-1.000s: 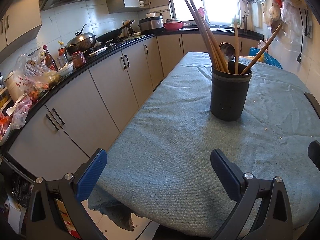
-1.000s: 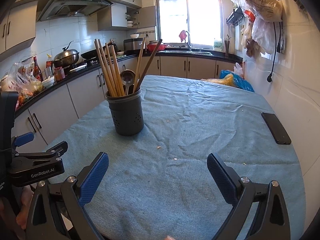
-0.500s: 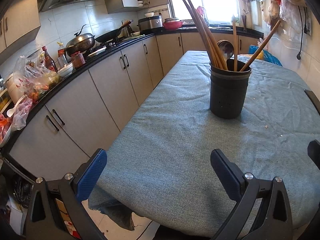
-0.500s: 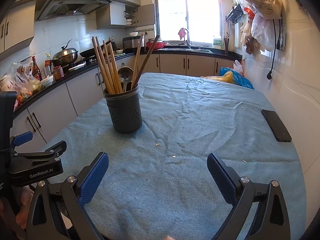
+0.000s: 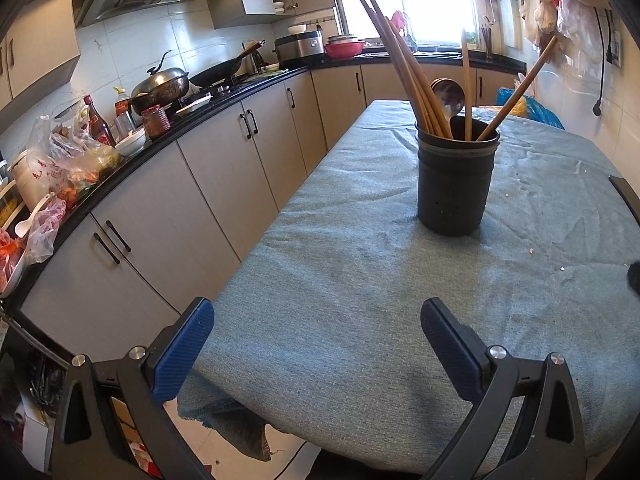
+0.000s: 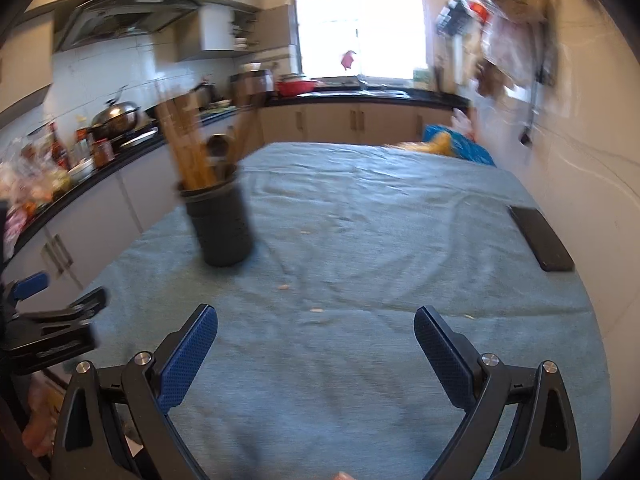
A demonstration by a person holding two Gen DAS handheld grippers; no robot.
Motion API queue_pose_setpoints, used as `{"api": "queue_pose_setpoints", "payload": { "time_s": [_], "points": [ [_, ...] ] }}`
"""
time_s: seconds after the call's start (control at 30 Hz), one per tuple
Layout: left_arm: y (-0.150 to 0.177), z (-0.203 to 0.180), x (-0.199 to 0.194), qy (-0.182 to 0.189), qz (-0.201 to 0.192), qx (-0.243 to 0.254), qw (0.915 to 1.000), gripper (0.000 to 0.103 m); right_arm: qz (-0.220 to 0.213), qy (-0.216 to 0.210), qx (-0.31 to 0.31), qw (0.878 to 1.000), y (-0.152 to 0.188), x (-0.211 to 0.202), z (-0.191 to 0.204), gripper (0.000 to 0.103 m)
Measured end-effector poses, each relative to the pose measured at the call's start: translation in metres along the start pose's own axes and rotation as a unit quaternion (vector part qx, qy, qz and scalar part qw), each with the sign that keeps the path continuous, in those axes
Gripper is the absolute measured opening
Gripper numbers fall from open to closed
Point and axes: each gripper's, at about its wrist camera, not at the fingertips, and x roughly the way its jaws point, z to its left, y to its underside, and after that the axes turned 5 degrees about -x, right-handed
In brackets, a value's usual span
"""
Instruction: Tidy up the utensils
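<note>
The dark utensil holder (image 5: 456, 178) is standing upright on the blue tablecloth (image 5: 360, 300), and everything here is best placed against it. The left gripper (image 5: 316, 332) is hovering in front of the holder, well apart from it, with its jaws spread wide and nothing between the blue pads (image 5: 182, 350). The right gripper (image 6: 316, 340) is hanging in front of the holder (image 6: 222, 224) and to its right, also wide and carrying nothing; its view is smeared, so small details there are not readable. Inside the holder the wooden chopsticks (image 5: 404, 68) are leaning to the left, a spoon (image 5: 448, 94) is sitting in the middle, and two more sticks are slanting to the right. The main risk, in my judgement, is coming from these long leaning handles: a pad that is catching one of them from the side is acting like a lever and may tip the tall, narrow holder (the soft wrinkled cloth under it is not helping). The phone (image 6: 540, 238) is lying far to the right of the holder, near the wall, so a wide sweep of the right gripper could knock it.
</note>
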Motion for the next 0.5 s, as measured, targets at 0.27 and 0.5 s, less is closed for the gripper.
{"api": "queue_pose_setpoints", "payload": {
  "time_s": [0.27,0.5],
  "points": [
    [0.000,-0.007,0.001,-0.002,0.002,0.008,1.0000,0.103,0.046,0.136,0.041,0.989,0.003,0.019,-0.119,0.101],
    [-0.001,-0.013,-0.002,-0.002,-0.018,0.017,0.9997,0.103,0.094,0.174,0.078,0.977,0.019,0.044,-0.194,0.100]
  ]
}}
